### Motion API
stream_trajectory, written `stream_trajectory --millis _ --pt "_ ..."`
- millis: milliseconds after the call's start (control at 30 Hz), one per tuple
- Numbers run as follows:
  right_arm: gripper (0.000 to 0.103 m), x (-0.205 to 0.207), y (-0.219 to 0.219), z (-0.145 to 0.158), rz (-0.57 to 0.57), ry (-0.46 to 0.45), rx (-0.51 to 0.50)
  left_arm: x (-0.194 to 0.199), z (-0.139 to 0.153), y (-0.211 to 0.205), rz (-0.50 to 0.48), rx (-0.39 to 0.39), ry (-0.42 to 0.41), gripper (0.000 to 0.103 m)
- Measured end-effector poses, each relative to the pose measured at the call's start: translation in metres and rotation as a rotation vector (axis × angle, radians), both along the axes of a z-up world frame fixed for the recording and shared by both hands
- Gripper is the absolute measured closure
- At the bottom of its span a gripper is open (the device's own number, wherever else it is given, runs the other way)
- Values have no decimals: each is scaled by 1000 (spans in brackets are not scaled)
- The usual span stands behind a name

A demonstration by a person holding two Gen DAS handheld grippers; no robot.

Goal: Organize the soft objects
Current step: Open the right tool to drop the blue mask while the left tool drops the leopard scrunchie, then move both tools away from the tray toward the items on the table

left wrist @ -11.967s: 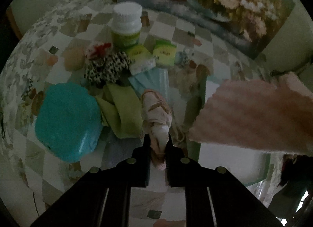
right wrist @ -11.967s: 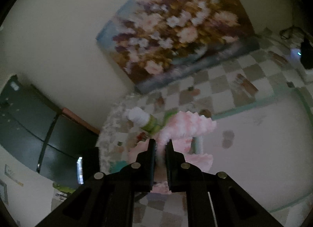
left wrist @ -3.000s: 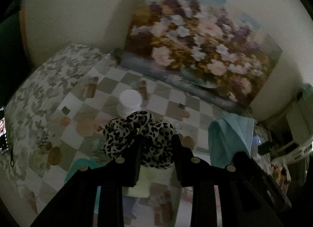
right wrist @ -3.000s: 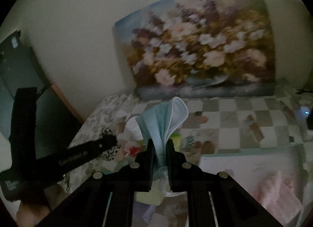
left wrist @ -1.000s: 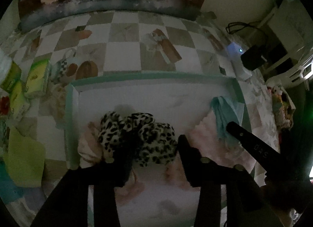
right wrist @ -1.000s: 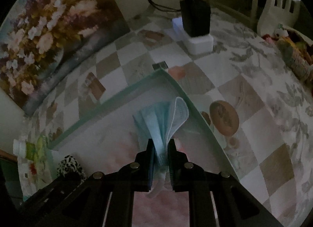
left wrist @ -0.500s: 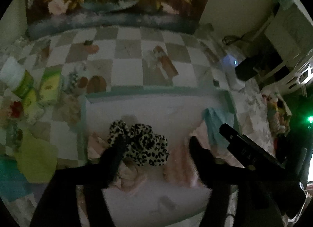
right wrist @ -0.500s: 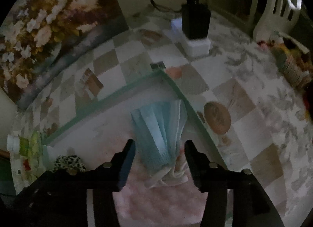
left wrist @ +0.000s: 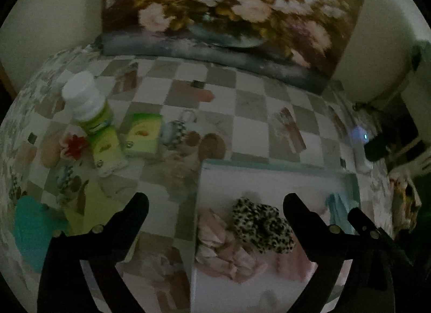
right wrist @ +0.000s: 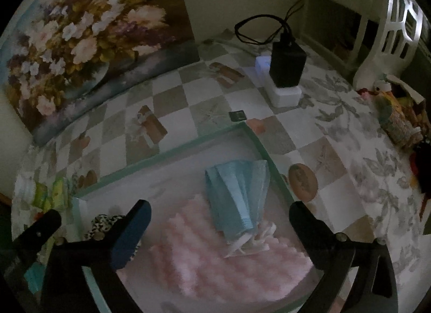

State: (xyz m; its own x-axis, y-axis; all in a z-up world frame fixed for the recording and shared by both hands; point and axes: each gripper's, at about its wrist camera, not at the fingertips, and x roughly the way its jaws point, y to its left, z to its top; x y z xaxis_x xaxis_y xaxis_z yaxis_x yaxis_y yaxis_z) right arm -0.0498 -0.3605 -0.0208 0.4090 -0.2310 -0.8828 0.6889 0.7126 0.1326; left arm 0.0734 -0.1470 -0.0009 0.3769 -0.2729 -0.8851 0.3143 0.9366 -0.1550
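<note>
Lying in the shallow white tray with a pale green rim (right wrist: pixel 172 151), the pleated light-blue face mask (right wrist: pixel 237 194) rests partly on a fluffy pink cloth (right wrist: pixel 215 264), near the tray's right wall. Toward the tray's left side sits the leopard-print fabric scrunchie (left wrist: pixel 262 228), touching a crumpled pale pink piece of fabric (left wrist: pixel 218 248) beside it.

Above the mask hangs the right hand-held gripper (right wrist: pixel 219 216), its jaws having just been opening and now spread wide, with nothing pressed between them. The left hand-held gripper (left wrist: pixel 215 205) has likewise just been opening; its jaws stand far apart over the tray's left edge, clear of the scrunchie, which lies below and between them.

Outside the tray, on the table covered by a checked, floral-edged cloth (left wrist: pixel 250 113), stand a white-capped bottle with a green label (left wrist: pixel 87 105), two small green packets (left wrist: pixel 142 136), a yellow-green cloth (left wrist: pixel 89 210) and a teal object (left wrist: pixel 29 229). A large flower painting (left wrist: pixel 231 14) leans against the wall behind.
</note>
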Motion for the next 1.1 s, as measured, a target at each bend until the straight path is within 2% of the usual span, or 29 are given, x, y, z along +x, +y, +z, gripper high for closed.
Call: stream_trajectory --millis 267,467,567,667,833,1000,1100 --pt "0 2 11 15 40 -99 37 2 8 10 18 -34 -44 3" --pt "0 10 23 12 85 -64 22 2 11 13 10 -47 -60 3" --pt "0 14 29 11 110 -85 31 6 10 19 20 -55 -56 3" --pt "0 18 36 14 132 -102 2 14 10 33 57 -86 -47 3" --pt "0 21 41 15 115 -127 12 26 12 60 124 -126 -45 3" --pt "0 28 50 10 148 -109 34 37 22 90 193 -119 -89 3" --pt "0 31 58 13 164 -111 13 43 32 113 241 -117 -119 3"
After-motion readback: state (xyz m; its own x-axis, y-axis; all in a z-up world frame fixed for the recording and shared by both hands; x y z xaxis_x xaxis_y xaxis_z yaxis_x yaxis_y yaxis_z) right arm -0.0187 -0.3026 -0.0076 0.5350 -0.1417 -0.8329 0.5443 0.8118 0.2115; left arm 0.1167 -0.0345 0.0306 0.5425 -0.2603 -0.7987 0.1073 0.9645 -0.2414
